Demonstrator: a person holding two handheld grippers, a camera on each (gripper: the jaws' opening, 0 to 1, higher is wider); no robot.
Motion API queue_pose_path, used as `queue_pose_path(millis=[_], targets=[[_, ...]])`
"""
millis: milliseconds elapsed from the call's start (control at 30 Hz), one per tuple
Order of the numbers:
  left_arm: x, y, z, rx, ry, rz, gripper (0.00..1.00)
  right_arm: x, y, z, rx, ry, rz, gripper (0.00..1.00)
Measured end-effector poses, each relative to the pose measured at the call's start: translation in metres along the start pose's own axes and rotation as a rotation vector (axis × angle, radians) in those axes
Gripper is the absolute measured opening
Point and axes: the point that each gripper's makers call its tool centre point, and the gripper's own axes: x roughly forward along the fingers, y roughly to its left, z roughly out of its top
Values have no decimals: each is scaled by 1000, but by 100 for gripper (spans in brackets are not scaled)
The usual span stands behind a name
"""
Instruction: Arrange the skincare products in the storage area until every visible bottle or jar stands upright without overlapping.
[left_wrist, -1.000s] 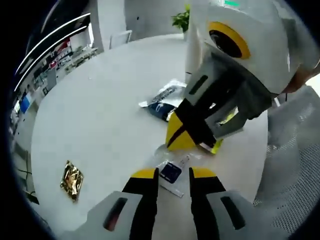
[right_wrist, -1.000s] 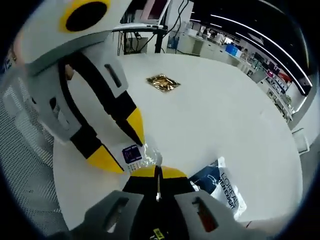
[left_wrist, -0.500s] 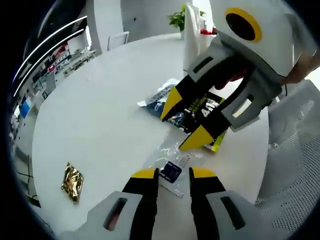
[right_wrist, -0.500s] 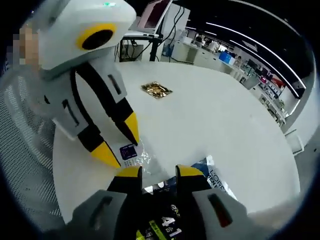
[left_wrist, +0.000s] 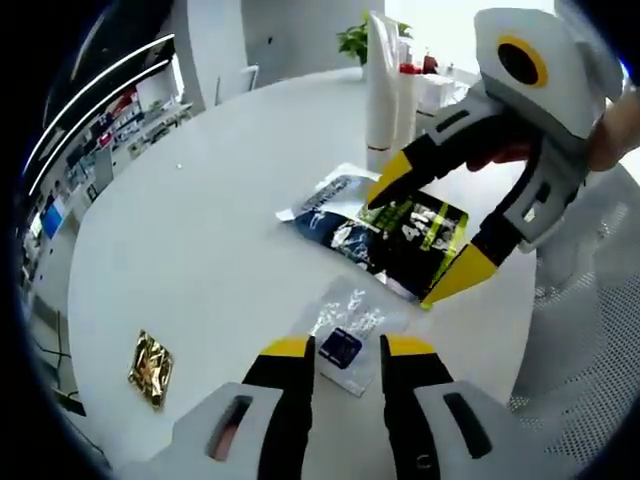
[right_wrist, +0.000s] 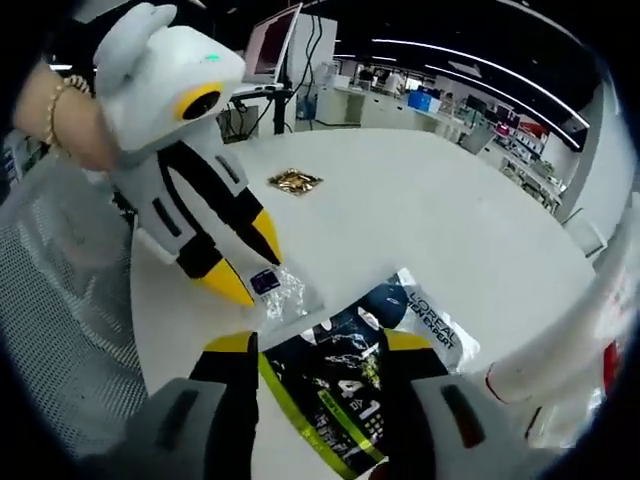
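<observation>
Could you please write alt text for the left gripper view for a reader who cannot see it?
The left gripper, jaws slightly apart, hovers over a small clear plastic sachet with a dark blue label on a round white table. Beyond it the right gripper, jaws wide open, straddles a black and yellow-green flat pouch; a crumpled gold foil packet lies far left.

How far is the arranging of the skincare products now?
Done: one white tube stands upright at the table's far side. In hand: the right gripper, open, hovers above the dark sachet; the left gripper, open, frames the clear sachet. Left: the blue sachet under the dark one and the gold packet lie flat.
</observation>
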Motion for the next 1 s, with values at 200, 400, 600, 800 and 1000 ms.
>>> queue_pose_path(millis=[200, 400, 600, 800, 1000], targets=[[-9, -3, 4, -17, -14, 11, 30, -18, 1, -8, 71, -21, -19, 59], [-21, -7, 4, -61, -27, 32, 45, -34, 0, -20, 139, -21, -49, 64], [-34, -13, 1, -103, -41, 39, 54, -58, -5, -29, 221, -23, -99, 71], [-45, -18, -4, -144, -55, 34, 67, -88, -20, -33, 333, -76, -170, 80], [-65, -25, 8, -283, -170, 14, 80, -115, -37, -48, 416, -92, -238, 85]])
